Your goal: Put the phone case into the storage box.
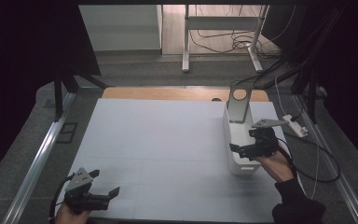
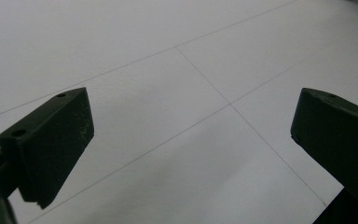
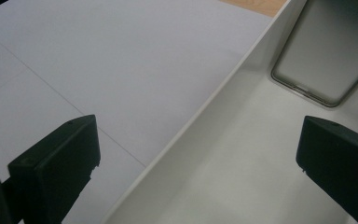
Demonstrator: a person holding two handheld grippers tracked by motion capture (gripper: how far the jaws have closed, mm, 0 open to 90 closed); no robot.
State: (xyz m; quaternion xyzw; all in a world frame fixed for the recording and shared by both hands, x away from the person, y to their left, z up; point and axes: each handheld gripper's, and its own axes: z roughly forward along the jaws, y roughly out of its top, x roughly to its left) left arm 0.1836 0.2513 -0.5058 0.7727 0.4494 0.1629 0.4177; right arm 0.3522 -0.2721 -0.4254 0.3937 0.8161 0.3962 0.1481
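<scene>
A white open bin (image 1: 240, 164) stands at the right of the white mat (image 1: 158, 140). A grey metal plate with a round hole (image 1: 238, 103) leans upright at the bin's far end. My right gripper (image 1: 241, 141) hovers open over the bin's near half. In the right gripper view its jaws (image 3: 198, 135) straddle the bin's left rim (image 3: 205, 108), one over the mat (image 3: 121, 56), one inside, with the grey plate (image 3: 326, 51) ahead. My left gripper (image 1: 106, 183) is open and holds nothing near the mat's front left corner; its own view (image 2: 193, 112) looks down on lined mat (image 2: 168, 46).
A white power strip (image 1: 294, 125) with cables lies right of the bin. A strip of wooden tabletop (image 1: 168, 93) shows beyond the mat. Metal frame rails (image 1: 37, 154) run along both sides, and a desk frame (image 1: 185, 42) stands on the floor behind.
</scene>
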